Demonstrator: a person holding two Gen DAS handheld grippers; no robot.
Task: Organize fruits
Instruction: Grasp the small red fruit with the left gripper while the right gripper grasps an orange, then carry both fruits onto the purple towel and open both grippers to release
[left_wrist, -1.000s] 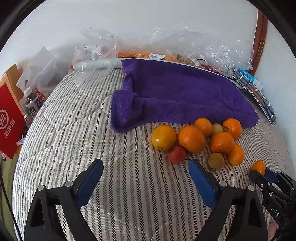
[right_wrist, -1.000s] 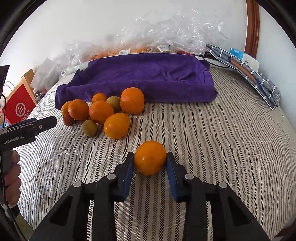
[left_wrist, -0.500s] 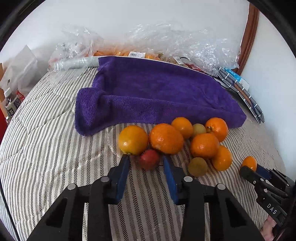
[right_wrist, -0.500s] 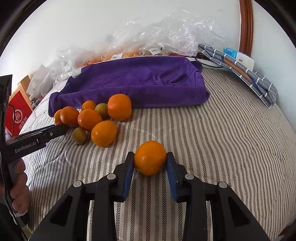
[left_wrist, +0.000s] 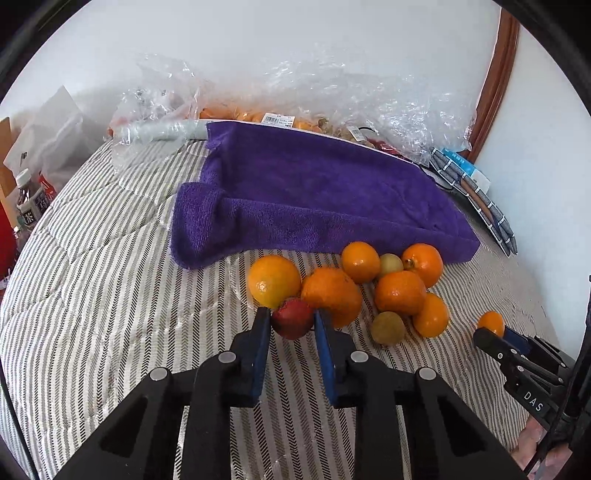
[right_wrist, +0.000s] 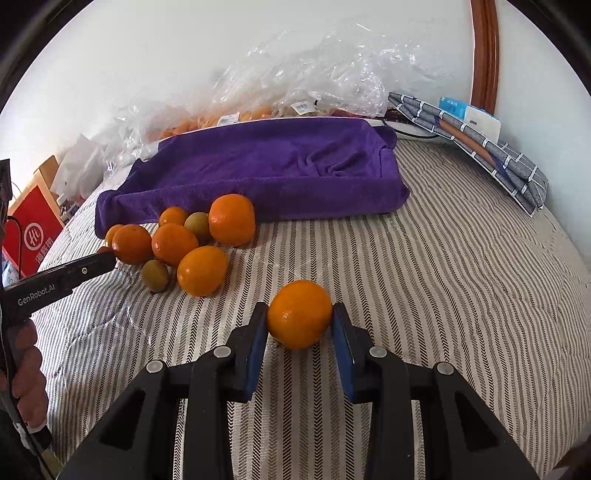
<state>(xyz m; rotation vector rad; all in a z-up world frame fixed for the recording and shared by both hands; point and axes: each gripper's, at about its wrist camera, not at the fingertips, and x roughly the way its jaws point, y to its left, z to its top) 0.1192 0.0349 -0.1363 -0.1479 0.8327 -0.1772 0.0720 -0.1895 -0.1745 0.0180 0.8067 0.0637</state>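
A pile of oranges (left_wrist: 331, 295) and small green-brown fruits (left_wrist: 387, 328) lies on the striped bed in front of a purple towel (left_wrist: 317, 192). My left gripper (left_wrist: 291, 321) is shut on a small red fruit (left_wrist: 292, 318) at the near edge of the pile. My right gripper (right_wrist: 300, 317) is shut on an orange (right_wrist: 299, 314), apart from the pile (right_wrist: 173, 243) and to its right. In the left wrist view the right gripper (left_wrist: 495, 334) with its orange (left_wrist: 490, 323) shows at far right. In the right wrist view the left gripper (right_wrist: 99, 264) reaches into the pile from the left.
Crinkled plastic bags with more fruit (left_wrist: 280, 118) lie behind the towel by the wall. A folded checked cloth (right_wrist: 487, 155) lies at the right, by a wooden frame (right_wrist: 484, 55). A red box (right_wrist: 33, 236) and bottles (left_wrist: 29, 206) stand off the bed's left side.
My left gripper moved forward to the pile and closed from wide open onto the red fruit. My right gripper kept its hold on the orange and barely moved.
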